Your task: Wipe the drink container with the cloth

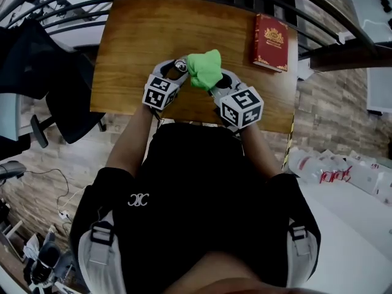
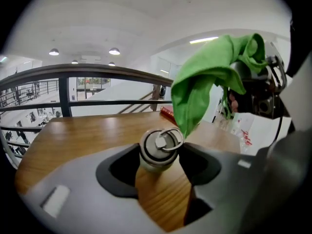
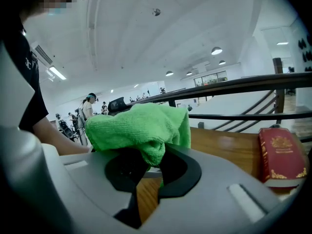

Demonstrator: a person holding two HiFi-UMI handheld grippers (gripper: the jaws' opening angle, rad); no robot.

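Note:
A metal drink container (image 1: 180, 65) with a ring on its lid (image 2: 161, 141) sits between the jaws of my left gripper (image 1: 174, 72), whose pads press on both its sides (image 2: 158, 160). My right gripper (image 1: 211, 81) is shut on a bunched green cloth (image 1: 204, 69), just right of the container. In the left gripper view the cloth (image 2: 204, 82) hangs down with its tip right beside the lid's ring. In the right gripper view the cloth (image 3: 139, 128) spills over the jaws (image 3: 148, 162) and hides the container. Both grippers hover over the near half of the wooden table (image 1: 141, 35).
A red book (image 1: 270, 41) with gold print lies at the table's far right corner, also in the right gripper view (image 3: 280, 155). A dark railing (image 1: 73, 8) curves behind the table. A black chair (image 1: 61, 90) stands left; white bags (image 1: 331, 167) lie on the floor at right.

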